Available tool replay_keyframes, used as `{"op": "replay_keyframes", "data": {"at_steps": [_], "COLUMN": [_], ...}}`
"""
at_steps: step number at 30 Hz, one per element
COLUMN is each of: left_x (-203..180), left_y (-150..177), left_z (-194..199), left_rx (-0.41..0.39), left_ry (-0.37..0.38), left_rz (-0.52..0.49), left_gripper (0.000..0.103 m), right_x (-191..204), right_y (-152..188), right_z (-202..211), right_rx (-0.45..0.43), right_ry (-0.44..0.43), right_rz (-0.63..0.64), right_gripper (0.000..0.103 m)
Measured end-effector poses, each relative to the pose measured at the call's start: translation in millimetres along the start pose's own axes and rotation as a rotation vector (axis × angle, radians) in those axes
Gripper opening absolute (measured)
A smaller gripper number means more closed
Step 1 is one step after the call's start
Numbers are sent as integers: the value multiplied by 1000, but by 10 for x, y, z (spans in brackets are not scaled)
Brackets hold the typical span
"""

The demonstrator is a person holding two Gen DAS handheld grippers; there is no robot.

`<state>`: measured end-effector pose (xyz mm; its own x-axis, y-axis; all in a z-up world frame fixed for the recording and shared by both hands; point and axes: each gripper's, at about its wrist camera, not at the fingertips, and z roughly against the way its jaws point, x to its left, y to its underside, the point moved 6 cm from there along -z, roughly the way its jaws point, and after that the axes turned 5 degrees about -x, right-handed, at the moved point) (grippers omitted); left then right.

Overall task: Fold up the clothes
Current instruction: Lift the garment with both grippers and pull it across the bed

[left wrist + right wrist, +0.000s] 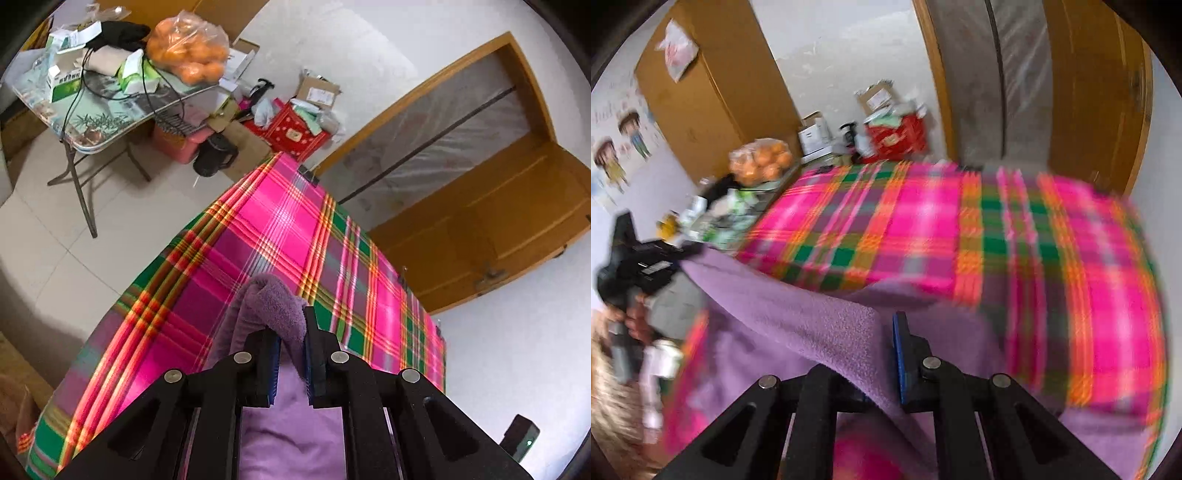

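A purple fleece garment [798,317] is hanging stretched between both grippers above a table draped in a pink, green and orange plaid cloth [295,229]. Beyond it, a cluttered glass-topped side table [110,114] is carrying a bag of oranges [190,46], with boxes on the pale tiled floor and a wooden door frame [461,70] behind. The left gripper [290,354] is pinching a bunched fold of the fleece; the right gripper [882,354] is clamping another edge, its left finger lying hidden under the fabric

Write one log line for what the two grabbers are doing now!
left gripper: shut on purple cloth | right gripper: shut on purple cloth | cloth: lifted over plaid table cover | step: mid-fold
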<state>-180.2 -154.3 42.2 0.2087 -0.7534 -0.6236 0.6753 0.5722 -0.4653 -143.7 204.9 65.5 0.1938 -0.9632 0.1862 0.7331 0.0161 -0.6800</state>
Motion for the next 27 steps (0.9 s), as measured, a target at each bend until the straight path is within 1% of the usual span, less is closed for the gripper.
{"op": "replay_keyframes", "data": {"at_steps": [4,10,14,17,18,20,23,25,27], "left_x": [-49,-80,-45,-4,10,40,82,129,208], "left_y": [-47,-131,-141,-128,-119,-87,-35,-36,-34], "left_z": [-242,-599,-788,-896,-932,-1008,-1066,-1003,-881], "left_rx": [26,50,74,90,98,126,174,175,172], "left_ry": [-23,-69,-96,-93,-90,-100,-115,-97,-84], "left_rz": [-16,-34,-32,-23,-21,-29,-53,-55,-49], "left_gripper": [12,12,12,13,15,15,18,25,28], "right_x": [-130,-177,-246,-249,-256,-265,-269,-297,-357], "right_y": [-122,-322,-391,-423,-409,-358,-329,-318,-285], "right_z": [-229,-607,-867,-1088,-1151,-1234,-1194,-1125,-1059], "right_rx": [15,-7,4,-1,9,32,30,44,71], "right_ry": [51,202,247,311,327,344,354,341,314], "right_rz": [42,187,218,270,276,277,276,239,176], "right_gripper": [11,11,11,11,11,11,11,11,11]}}
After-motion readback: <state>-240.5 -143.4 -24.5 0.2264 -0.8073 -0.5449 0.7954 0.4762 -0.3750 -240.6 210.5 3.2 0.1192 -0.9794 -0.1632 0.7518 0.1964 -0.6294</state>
